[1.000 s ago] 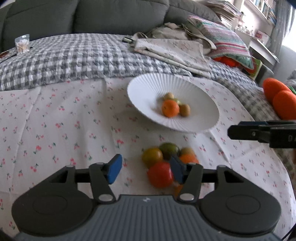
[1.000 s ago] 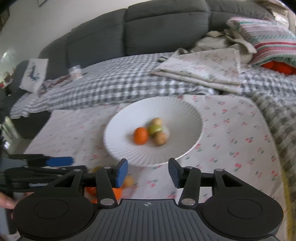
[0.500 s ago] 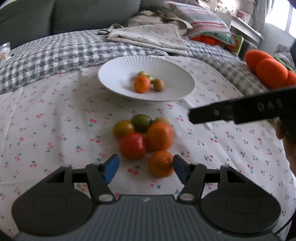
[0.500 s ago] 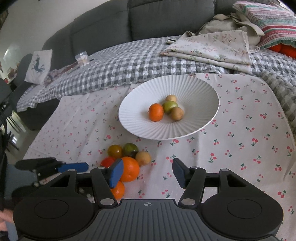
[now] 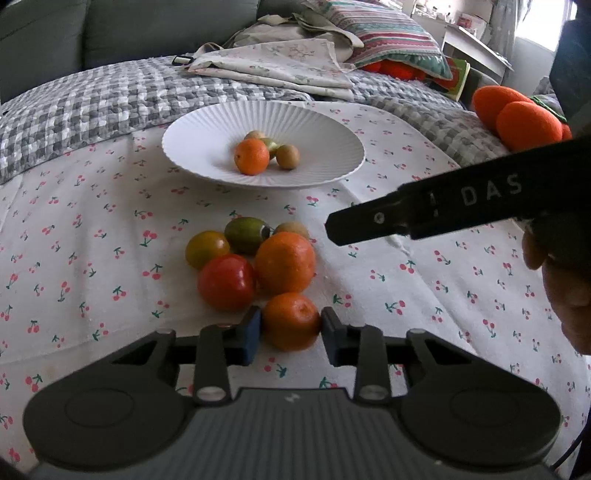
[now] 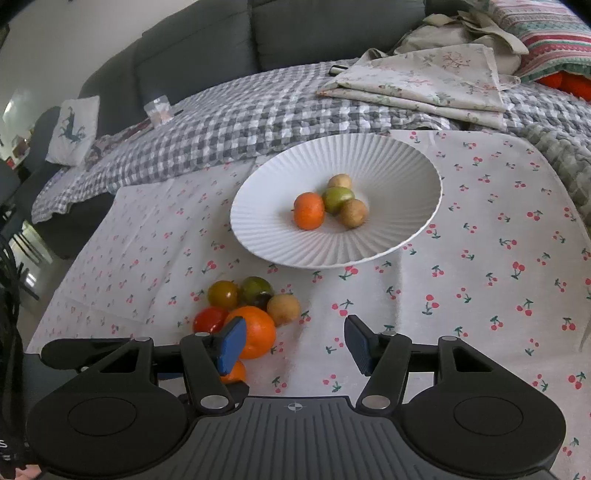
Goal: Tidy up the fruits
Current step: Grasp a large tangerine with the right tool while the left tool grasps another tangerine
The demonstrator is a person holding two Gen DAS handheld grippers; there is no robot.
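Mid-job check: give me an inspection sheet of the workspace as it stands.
Surface: cherry-print cloth over a checked blanket.
Job's things: white plate holding four fruits; six loose fruits in front of it.
Clutter: folded cloths, striped pillow.
Grippers: left gripper closing, pads touching a small orange; right gripper open, nothing between its fingers.
Cables: nothing seen.
Surroundings: grey sofa.

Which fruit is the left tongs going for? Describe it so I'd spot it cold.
Start at the white plate on the cherry-print cloth; nearer the camera sits a cluster of loose fruit. The target is the small orange at the cluster's near edge, between the fingers of the left tongs, whose jaws are closing. It is smaller than the big orange behind it, and orange, unlike the red tomato.
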